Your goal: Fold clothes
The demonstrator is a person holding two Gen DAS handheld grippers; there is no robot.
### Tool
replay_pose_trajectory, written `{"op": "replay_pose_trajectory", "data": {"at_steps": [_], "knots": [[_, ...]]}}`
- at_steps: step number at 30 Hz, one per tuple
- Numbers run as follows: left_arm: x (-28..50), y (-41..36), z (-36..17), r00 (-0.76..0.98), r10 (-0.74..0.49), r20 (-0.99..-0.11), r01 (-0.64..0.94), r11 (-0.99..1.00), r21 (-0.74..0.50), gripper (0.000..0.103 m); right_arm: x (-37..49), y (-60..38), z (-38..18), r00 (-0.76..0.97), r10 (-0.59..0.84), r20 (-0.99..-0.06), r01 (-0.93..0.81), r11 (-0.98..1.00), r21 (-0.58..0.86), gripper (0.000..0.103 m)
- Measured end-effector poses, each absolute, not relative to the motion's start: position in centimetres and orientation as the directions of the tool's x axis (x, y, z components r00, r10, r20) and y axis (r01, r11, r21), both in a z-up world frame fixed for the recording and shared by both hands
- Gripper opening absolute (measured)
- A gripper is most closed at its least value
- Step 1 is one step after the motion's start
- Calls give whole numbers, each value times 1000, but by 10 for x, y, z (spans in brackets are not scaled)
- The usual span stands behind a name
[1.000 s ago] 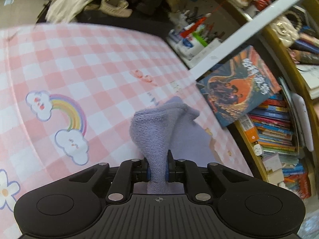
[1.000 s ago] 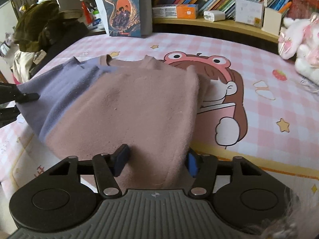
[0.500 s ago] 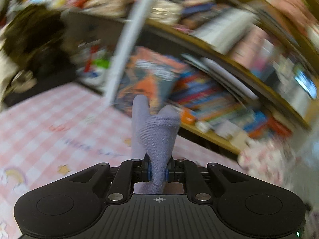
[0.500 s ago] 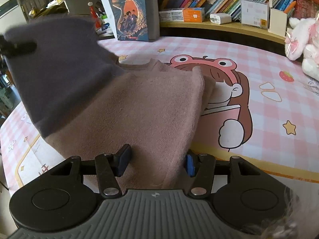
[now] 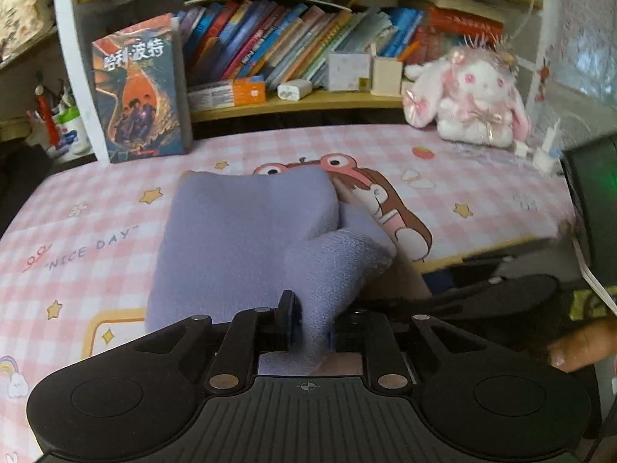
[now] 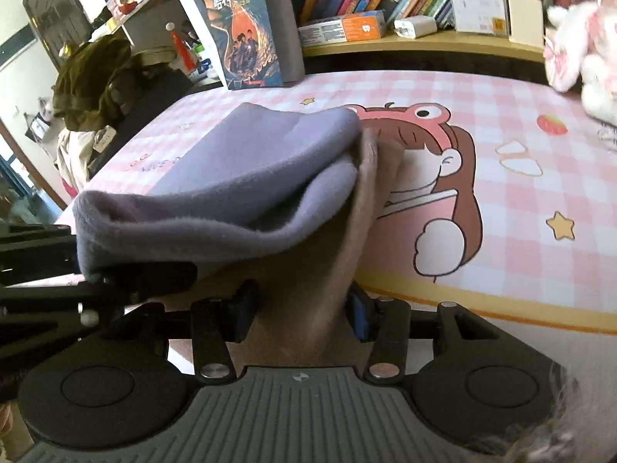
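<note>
A: In the left wrist view, the left hand-held gripper is clamped on a bunched edge of the sweater. The purple half lies laid over toward the right side, on the pink checked counter in front of the bookshelf.

B: So how far along is the folding?

A: My guess is mid-fold. The purple part is doubled over, but the pinched edge is held up off the counter, not set down flat. Releasing it and smoothing would be left, and perhaps more folds; I can't tell how many.

B: What does that view give that the other lacks?

A: The plush rabbit in full, the "NICE DAY" print, and a fingertip at the right edge. It shows almost none of the sweater's brown part.

B: And on the right wrist side?

A: The right hand-held gripper stands with its jaws apart, the brown cloth running between them; whether the pads press it I cannot tell. Only here do you see the purple layer arching over the brown one as an open-mouthed fold, with the left hand-held gripper's black frame under its lifted edge. A dark bundle of clothes sits beyond the counter's left end.
</note>
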State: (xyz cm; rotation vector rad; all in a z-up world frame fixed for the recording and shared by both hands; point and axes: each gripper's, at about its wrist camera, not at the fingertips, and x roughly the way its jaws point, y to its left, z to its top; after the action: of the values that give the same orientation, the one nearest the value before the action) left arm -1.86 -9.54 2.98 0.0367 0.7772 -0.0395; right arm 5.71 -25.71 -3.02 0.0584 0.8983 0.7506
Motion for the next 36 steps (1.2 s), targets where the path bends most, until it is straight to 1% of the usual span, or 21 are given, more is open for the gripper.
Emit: {"op": "replay_pose_trajectory", "data": {"at_steps": [2,9,10,11,14,15,16,17,18,19,21,22,23,24,25,26,28,31,33,35,36], "knots": [[-20,-97,32,719,-14,-695,39,999,21,18,57,-262,-31,378,624,-684,-561,742,367,46],[-17,-106,35,728,22,-685,20,998,53,18,66,-297,-39,295,718,-630,-421,690,589,45],[-18,-108,36,734,29,-679,15,998,59,18,68,-302,-41,281,735,-617,-389,675,627,42],[-19,-109,37,740,36,-672,11,998,66,18,69,-306,-45,268,747,-608,-357,663,658,37],[-23,-116,41,761,41,-648,12,997,77,21,75,-317,-54,234,784,-575,-255,620,742,28],[-24,-118,41,763,37,-646,19,997,79,26,76,-321,-57,224,796,-563,-219,604,766,27],[-24,-121,39,757,25,-653,35,996,79,35,77,-325,-61,219,805,-551,-181,588,788,26],[-23,-125,35,745,13,-667,59,995,85,41,78,-329,-64,215,815,-539,-141,572,808,26],[-22,-129,29,723,1,-690,90,991,96,51,79,-331,-65,216,817,-534,-126,566,815,26],[-21,-133,22,703,-2,-711,115,987,111,57,79,-332,-63,221,815,-536,-124,569,813,26],[-20,-140,9,664,-5,-748,162,977,137,60,79,-335,-57,240,808,-538,-134,576,806,26],[-21,-142,6,661,-9,-751,170,976,139,64,79,-336,-53,250,805,-538,-140,580,802,26],[-23,-141,7,664,-22,-747,167,979,119,64,80,-339,-49,267,802,-534,-139,580,803,27],[-24,-140,8,668,-38,-743,163,982,97,64,80,-343,-45,284,800,-529,-138,580,803,29],[-25,-137,13,678,-64,-732,159,985,62,64,81,-345,-40,303,799,-519,-135,575,807,39],[-29,-134,21,694,-104,-713,168,986,19,64,82,-348,-36,322,799,-508,-131,569,812,57],[-35,-126,36,723,-181,-666,188,980,-62,64,82,-353,-26,362,804,-472,-129,544,829,73],[-50,-109,59,772,-258,-581,222,966,-133,64,84,-353,-14,367,834,-412,-150,490,859,80],[-58,-94,68,791,-284,-543,226,959,-172,63,84,-345,-9,340,849,-404,-162,476,864,81],[-62,-72,69,806,-257,-533,184,965,-188,62,84,-336,-7,309,860,-407,-168,470,866,81],[-62,-62,67,812,-225,-538,147,972,-184,56,83,-330,-7,292,863,-413,-168,472,866,81]]}}
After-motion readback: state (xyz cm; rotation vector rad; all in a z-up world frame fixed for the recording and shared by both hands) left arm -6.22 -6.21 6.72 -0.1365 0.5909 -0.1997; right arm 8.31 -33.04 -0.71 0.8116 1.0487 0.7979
